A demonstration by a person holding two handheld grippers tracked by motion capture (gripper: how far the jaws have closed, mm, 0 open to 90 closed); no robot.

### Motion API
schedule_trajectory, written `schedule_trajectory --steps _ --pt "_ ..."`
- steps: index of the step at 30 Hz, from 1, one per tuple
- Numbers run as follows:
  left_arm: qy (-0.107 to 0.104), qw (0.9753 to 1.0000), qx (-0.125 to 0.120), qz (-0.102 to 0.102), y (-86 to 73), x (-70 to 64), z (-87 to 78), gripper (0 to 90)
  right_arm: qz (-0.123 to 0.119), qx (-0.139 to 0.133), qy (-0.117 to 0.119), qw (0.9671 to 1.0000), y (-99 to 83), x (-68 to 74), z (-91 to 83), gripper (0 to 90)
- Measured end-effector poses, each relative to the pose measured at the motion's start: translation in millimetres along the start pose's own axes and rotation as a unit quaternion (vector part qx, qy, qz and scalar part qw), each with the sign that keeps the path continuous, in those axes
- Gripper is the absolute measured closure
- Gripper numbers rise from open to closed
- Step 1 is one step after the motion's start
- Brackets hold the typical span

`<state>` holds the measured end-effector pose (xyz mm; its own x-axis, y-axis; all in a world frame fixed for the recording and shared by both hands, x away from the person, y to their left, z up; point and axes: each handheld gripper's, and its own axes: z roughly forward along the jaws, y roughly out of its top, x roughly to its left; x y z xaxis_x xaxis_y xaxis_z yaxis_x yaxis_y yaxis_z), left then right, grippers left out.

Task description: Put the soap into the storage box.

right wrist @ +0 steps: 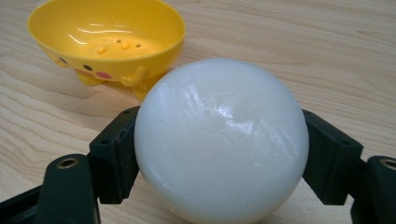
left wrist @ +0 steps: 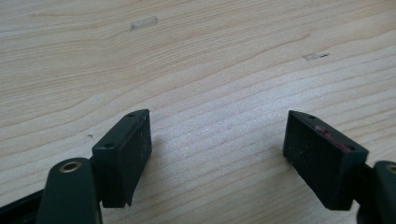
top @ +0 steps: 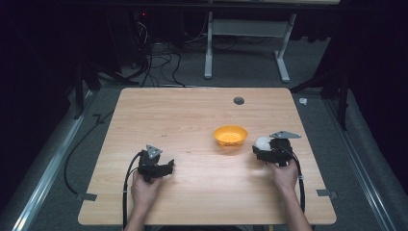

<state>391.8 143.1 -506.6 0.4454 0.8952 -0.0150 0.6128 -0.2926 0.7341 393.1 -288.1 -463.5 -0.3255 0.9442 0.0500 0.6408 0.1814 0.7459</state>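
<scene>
A yellow bowl [top: 230, 136] with a little face and feet stands right of the table's middle; in the right gripper view the bowl [right wrist: 107, 42] sits at the upper left. My right gripper [top: 260, 149] is shut on a white ball [top: 262, 142], just right of the bowl. The white ball [right wrist: 221, 137] is glossy and pressed between both black jaws of the right gripper [right wrist: 219, 158], close above the wood. My left gripper [top: 169, 166] rests low at the front left, open, with bare wood between its jaws in the left gripper [left wrist: 217, 156] view.
The wooden table [top: 168, 110] has a round cable hole [top: 238, 100] near its far edge. A white desk frame [top: 248, 38] and cables lie on the floor beyond. Small tape marks [left wrist: 144, 22] show on the wood ahead of the left gripper.
</scene>
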Motion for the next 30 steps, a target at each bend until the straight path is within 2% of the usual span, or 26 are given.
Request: schedule_trajectory --steps 30 --pt "0.0 1.0 0.0 0.0 0.0 0.1 0.0 24.0 -0.019 -0.01 0.022 0.9995 20.2 17.9 -5.2 25.0"
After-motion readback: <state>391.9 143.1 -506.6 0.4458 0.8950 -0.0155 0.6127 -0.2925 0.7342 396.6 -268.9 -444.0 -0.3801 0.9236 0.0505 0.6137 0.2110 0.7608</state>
